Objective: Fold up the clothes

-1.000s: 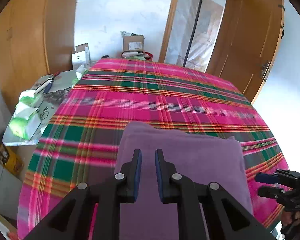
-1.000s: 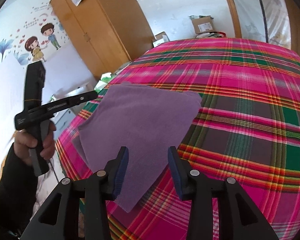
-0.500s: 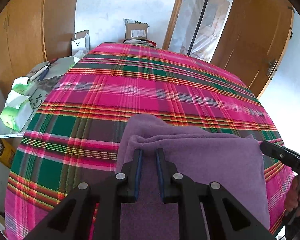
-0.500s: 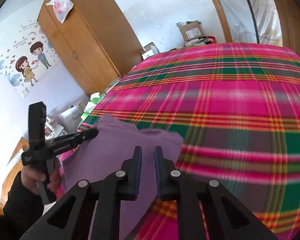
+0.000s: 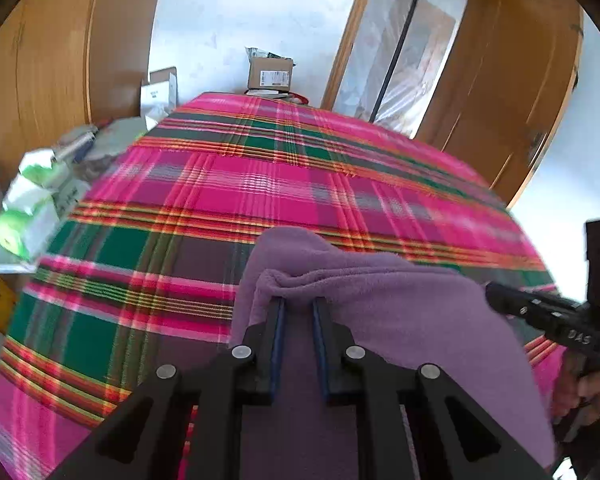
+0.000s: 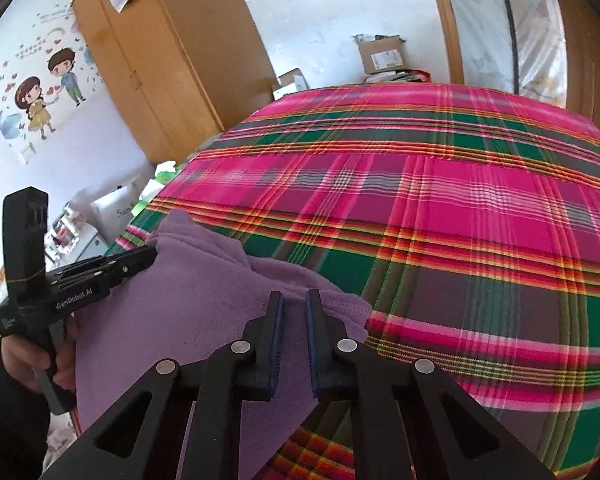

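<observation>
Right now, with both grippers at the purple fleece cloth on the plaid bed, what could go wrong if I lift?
1. The right gripper is closing on a thin bit of the purple fleece cloth at its corner; it may slip free.
2. The left gripper pinches a bunched ridge of cloth, so several layers may lift and undo the fold.
3. The cloth lies near the pink plaid bedspread's edge; a dropped corner could slide off.

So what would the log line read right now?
left gripper: pinching purple fleece cloth | right gripper: closing on same cloth | surface: plaid bedspread

Purple cloth (image 5: 400, 312), pink-green plaid bedspread (image 5: 260, 184)
</observation>
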A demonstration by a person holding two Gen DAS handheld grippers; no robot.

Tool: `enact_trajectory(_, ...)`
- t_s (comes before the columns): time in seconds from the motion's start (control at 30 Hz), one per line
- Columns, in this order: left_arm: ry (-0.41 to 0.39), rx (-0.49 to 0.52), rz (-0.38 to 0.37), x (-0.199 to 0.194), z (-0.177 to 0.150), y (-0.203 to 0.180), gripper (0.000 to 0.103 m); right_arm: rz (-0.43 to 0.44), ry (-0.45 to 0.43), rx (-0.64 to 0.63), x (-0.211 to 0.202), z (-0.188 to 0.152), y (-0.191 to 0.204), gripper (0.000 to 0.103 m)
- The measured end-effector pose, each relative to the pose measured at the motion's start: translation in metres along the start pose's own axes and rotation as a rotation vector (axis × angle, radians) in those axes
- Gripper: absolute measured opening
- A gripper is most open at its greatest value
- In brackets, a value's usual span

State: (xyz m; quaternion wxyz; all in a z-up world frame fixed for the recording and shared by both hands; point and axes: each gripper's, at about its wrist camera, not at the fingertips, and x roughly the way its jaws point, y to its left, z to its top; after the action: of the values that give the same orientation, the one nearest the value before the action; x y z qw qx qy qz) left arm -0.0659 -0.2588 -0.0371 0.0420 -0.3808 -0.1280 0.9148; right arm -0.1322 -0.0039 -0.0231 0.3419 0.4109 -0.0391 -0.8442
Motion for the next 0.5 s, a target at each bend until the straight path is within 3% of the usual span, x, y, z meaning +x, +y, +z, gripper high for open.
enact_trajectory(0.13, -0.02, -0.012, 0.013, -0.025, -0.005, -0.004, 0.014, 0.06, -0.012, 0.061, -0.02, -0.002, -0.003, 0.016)
enact_trajectory(0.23, -0.058, 0.002, 0.013, -0.045, -0.017, -0.011, 0.014, 0.098, -0.057, 0.018, -0.042, -0.01, 0.012, 0.016)
enact_trajectory(0.33, -0.043, 0.015, 0.049, -0.048, -0.035, -0.015, 0.014, 0.13, -0.072, -0.051, -0.049, -0.023, 0.036, 0.016)
enact_trajectory(0.5, -0.076, -0.014, 0.039, -0.051, -0.059, -0.008, 0.014, 0.146, -0.029, -0.171, -0.038, -0.048, 0.067, 0.016)
